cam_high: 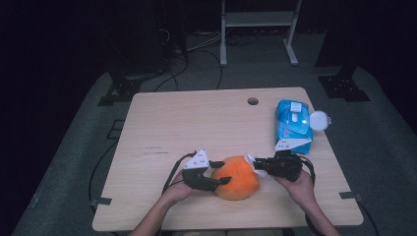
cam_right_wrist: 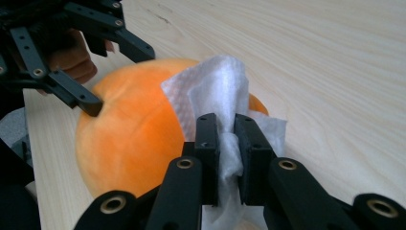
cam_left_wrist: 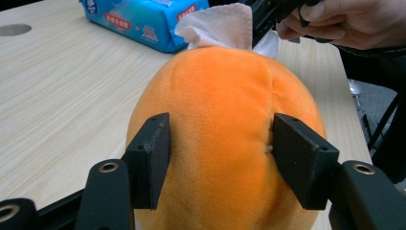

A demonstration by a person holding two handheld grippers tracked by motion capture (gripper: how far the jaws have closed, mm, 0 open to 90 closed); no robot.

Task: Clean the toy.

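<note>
No legible text on wipes pack

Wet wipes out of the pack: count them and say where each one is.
1. A white wipe is pinched in the right gripper and pressed against the orange plush toy. More may be hidden inside the blue pack at the table's right edge.

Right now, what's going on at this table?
A person is wiping an orange plush ball near the table's front edge. The left hand-held gripper clamps the ball from its side, jaws pressed against the plush. The right hand-held gripper is shut on a white wipe and holds it against the ball's other side. A blue wipes pack, lid open, lies at the right.
</note>
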